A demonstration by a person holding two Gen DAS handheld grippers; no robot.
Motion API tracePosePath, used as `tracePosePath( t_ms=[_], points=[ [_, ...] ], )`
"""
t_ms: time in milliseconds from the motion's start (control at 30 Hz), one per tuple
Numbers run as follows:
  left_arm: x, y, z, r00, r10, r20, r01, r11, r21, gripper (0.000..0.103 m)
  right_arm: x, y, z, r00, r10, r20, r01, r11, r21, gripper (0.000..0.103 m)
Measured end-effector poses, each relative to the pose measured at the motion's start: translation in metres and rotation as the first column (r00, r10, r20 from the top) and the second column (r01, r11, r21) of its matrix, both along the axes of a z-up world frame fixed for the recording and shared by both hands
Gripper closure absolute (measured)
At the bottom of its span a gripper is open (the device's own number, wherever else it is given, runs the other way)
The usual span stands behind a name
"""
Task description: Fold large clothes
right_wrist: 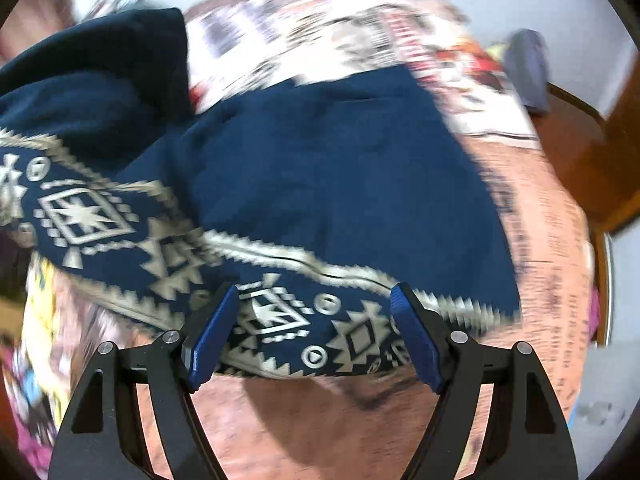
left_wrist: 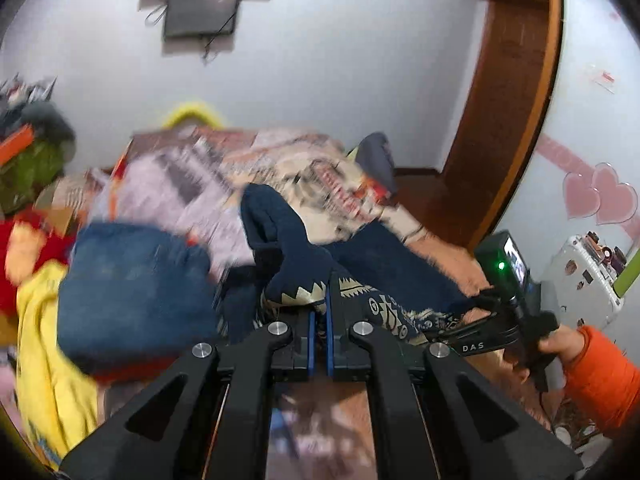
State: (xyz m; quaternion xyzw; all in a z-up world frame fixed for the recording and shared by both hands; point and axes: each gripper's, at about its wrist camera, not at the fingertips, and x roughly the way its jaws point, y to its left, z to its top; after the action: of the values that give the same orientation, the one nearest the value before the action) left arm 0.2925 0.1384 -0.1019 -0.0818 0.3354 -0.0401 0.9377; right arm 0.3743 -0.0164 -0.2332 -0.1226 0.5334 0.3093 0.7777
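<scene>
- The left gripper [left_wrist: 320,312] is clamped tight on the patterned edge of the navy sweater [left_wrist: 296,256], which bunches up just ahead of its fingertips.
- The right gripper [right_wrist: 314,320] is spread wide above the sweater's patterned band, pads not pressing it.
- The sweater lies on the bed [right_wrist: 552,220].

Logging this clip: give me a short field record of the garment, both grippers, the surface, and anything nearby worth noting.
garment: navy sweater with cream patterned band, partly bunched on the bed
left gripper: shut on a raised fold of the sweater
right gripper: open, jaws either side of the patterned hem, not pinching
surface: bedspread with printed pattern
nearby: folded jeans, yellow garment
image quality: motion blur in both views
</scene>
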Motion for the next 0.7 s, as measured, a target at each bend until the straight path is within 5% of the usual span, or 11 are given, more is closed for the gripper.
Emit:
tracePosePath(
  t_ms=[133, 267, 367, 433, 500, 700],
  points=[
    [-0.024, 0.023, -0.042, 0.989, 0.047, -0.14, -0.06, 0.994, -0.088, 0.1, -0.03, 0.021, -0.009, 0.994, 0.099, 0.054, -0.094, 0.992, -0.084, 0.028],
    [-0.041, 0.034, -0.084, 0.96, 0.117, -0.255, -0.14, 0.987, -0.073, 0.099, -0.031, 0.011, -0.003, 0.999, 0.04, -0.016, -0.041, 0.999, -0.018, 0.028],
    [-0.049, 0.039, -0.105, 0.941, 0.134, -0.312, -0.186, 0.972, -0.145, 0.074, -0.028, 0.0, 0.006, 1.0, -0.007, -0.006, 0.007, 1.0, 0.006, 0.028],
    [-0.055, 0.042, -0.113, 0.936, 0.131, -0.328, -0.211, 0.952, -0.222, 0.044, -0.027, -0.006, 0.013, 0.999, -0.034, 0.001, 0.034, 0.999, 0.02, 0.028],
    [-0.055, 0.043, -0.116, 0.935, 0.125, -0.333, -0.226, 0.932, -0.284, 0.031, -0.03, -0.011, 0.02, 0.998, -0.057, 0.005, 0.057, 0.998, 0.03, 0.028],
    [-0.03, 0.052, -0.139, 0.929, 0.109, -0.353, -0.278, 0.836, -0.473, 0.02, -0.027, -0.019, 0.023, 0.996, -0.086, 0.004, 0.086, 0.995, 0.05, 0.028]
  ],
)
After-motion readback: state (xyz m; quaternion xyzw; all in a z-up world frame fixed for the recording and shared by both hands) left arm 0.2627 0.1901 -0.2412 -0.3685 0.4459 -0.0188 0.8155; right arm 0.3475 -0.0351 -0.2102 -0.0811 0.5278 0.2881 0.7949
